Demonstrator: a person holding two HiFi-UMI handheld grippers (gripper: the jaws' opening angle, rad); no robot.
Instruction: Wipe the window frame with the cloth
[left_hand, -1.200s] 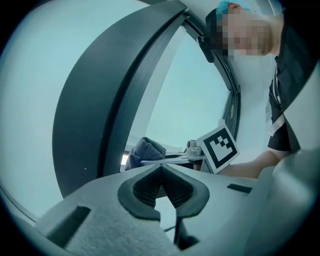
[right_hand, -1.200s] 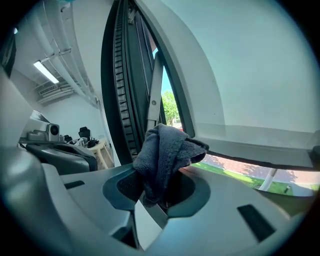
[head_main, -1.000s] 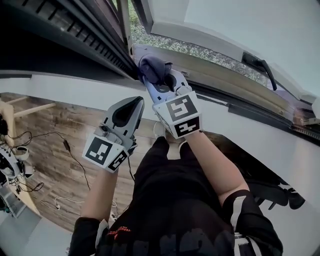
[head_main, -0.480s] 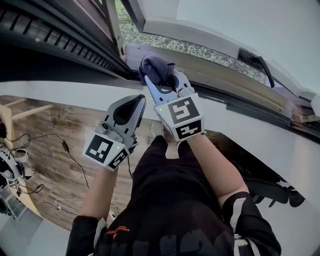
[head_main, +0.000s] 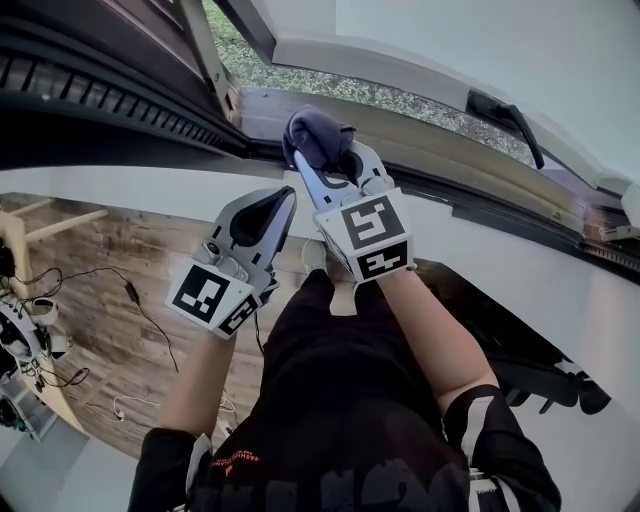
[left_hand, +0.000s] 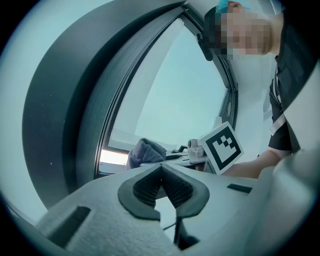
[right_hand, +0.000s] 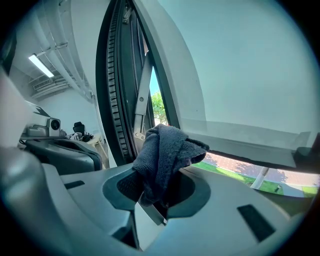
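Cloth at window frame, clamped in right gripper.
The right gripper (head_main: 325, 163) is closed on the bunched dark cloth (head_main: 313, 134), at the left end of the window frame's (head_main: 430, 130) lower rail. The left gripper (head_main: 283, 198) sits just left and nearer, jaws together, holding nothing.

A wood-plank floor (head_main: 110, 270) lies below, with loose cables (head_main: 140, 305) trailing over it (a pale wooden stand (head_main: 60, 222) shows at the left edge). The wall (head_main: 120, 180) is white. The open window (head_main: 450, 45) shows sunlit grass (head_main: 330, 88). A tube lamp (right_hand: 42, 65) glows overhead.
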